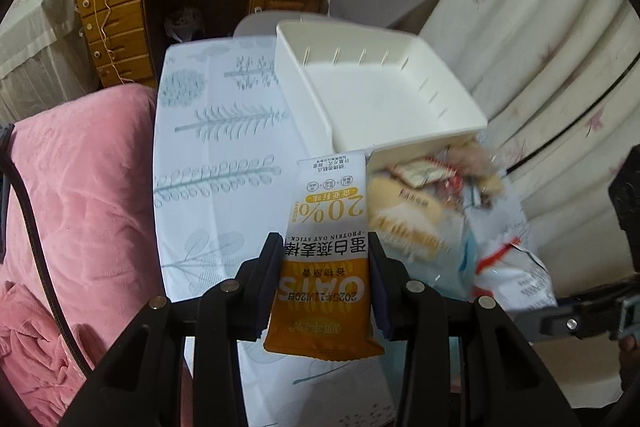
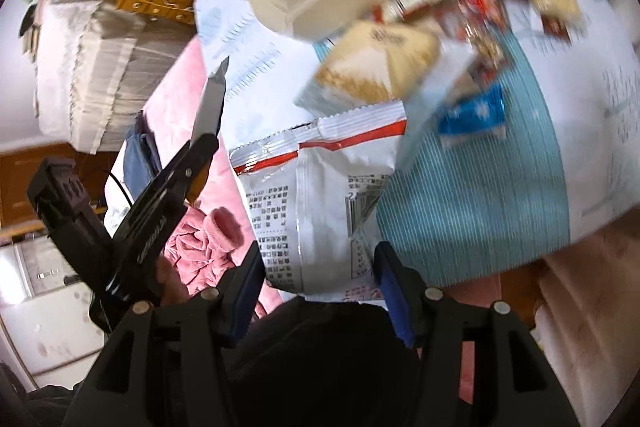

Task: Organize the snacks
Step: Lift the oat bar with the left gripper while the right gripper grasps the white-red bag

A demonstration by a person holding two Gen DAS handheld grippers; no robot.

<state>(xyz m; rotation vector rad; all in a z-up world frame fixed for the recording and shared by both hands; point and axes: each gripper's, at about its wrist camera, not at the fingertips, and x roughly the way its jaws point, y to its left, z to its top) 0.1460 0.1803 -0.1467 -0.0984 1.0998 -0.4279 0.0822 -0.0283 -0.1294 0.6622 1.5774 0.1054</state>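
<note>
Left tongs (image 1: 325, 259) are clamped on an orange-and-white oat bar packet (image 1: 326, 251), held upright above the leaf-print counter (image 1: 224, 147). Right tongs (image 2: 318, 267) are closed on a white snack bag w/ red stripe (image 2: 320, 187), its lower edge pinched btwn the pads. An empty white bin (image 1: 384, 87) is seen just behind the bar. A loose snack pile (image 1: 432, 195) lies at the bin's near wall, blurred. A pink blanket (image 1: 80, 187) is draped left of the counter; a wooden desk (image 1: 160, 7) stands beyond.

Glossy foil oat bar wrapper (image 1: 326, 251), smooth matt plastic bin (image 1: 400, 143), fuzzy pink blanket (image 1: 80, 195), wooden desk (image 1: 120, 15).
</note>
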